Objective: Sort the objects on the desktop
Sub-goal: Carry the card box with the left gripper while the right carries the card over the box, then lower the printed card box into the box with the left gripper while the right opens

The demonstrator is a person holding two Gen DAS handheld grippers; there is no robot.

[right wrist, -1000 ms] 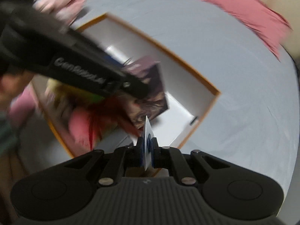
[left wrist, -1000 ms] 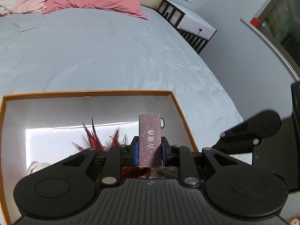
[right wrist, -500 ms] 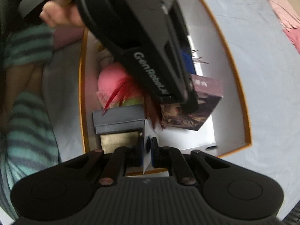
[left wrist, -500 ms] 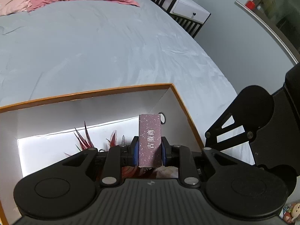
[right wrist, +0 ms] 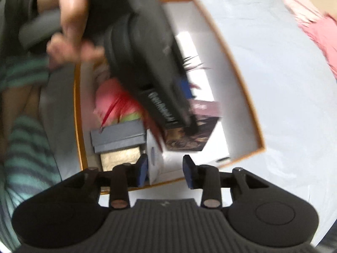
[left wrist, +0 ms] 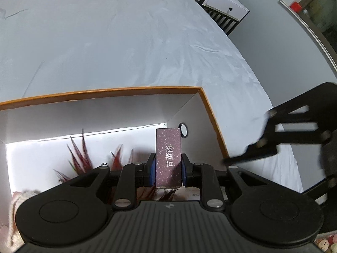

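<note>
My left gripper (left wrist: 167, 168) is shut on a maroon glittery box (left wrist: 168, 156) with white characters and holds it over the orange-rimmed storage box (left wrist: 105, 93). In the right wrist view the same maroon box (right wrist: 198, 130) hangs under the left gripper inside the storage box (right wrist: 242, 80). My right gripper (right wrist: 165, 168) is open over the near edge of the storage box. A white card (right wrist: 154, 160) stands just inside its left finger, loose, leaning in the box.
The storage box holds red feathers (left wrist: 82, 151), a pink soft thing (right wrist: 111, 103), a grey box (right wrist: 118, 136), a gold box (right wrist: 121, 156) and a small ring (left wrist: 182, 129). It sits on a grey bed sheet (left wrist: 105, 42). A nightstand (left wrist: 223, 10) stands beyond the bed.
My right gripper has opened and let go of the white card, which now stands in the storage box. My left gripper still holds the maroon box, a little lower in the box.
</note>
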